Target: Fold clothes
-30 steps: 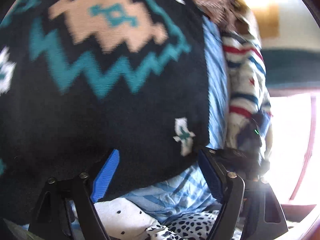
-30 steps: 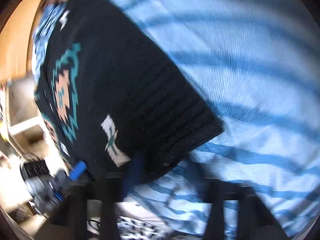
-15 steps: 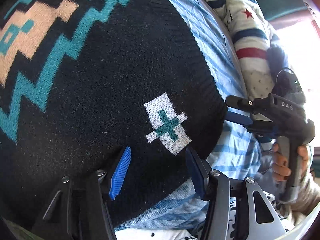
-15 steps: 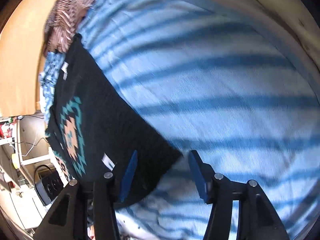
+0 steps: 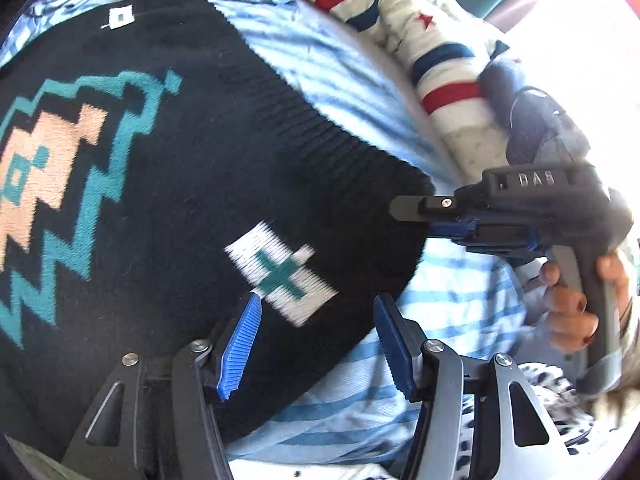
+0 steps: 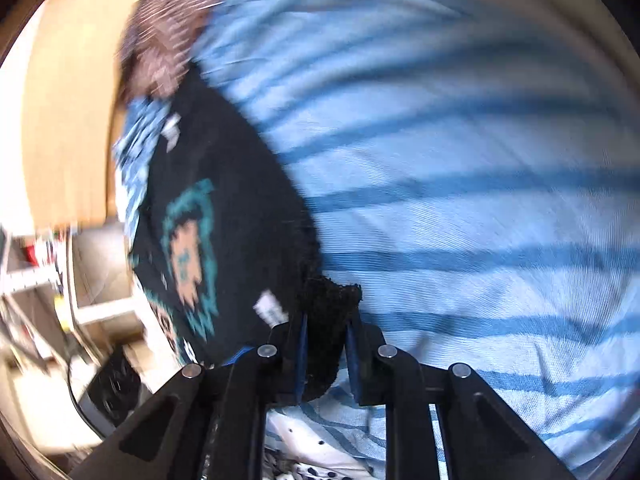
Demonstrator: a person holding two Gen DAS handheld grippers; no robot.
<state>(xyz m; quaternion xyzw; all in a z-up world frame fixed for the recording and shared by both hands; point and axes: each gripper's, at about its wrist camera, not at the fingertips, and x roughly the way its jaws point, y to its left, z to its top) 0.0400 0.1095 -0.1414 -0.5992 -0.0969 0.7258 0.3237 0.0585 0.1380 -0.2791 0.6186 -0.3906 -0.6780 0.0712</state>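
Black knit sweater [image 5: 192, 208]: thick, soft, floppy; take at hem corners. Right tongs [image 6: 325, 344] pinching corner, just closed; left tongs [image 5: 316, 344] wide, empty over hem.

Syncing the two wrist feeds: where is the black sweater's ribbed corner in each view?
Left wrist: ribbed corner right of centre, at the tip of the right gripper, beyond the open left gripper.
Right wrist: bottom centre, pinched between the blue pads.
Shared landmark: the white-and-teal cross, just left of that corner.
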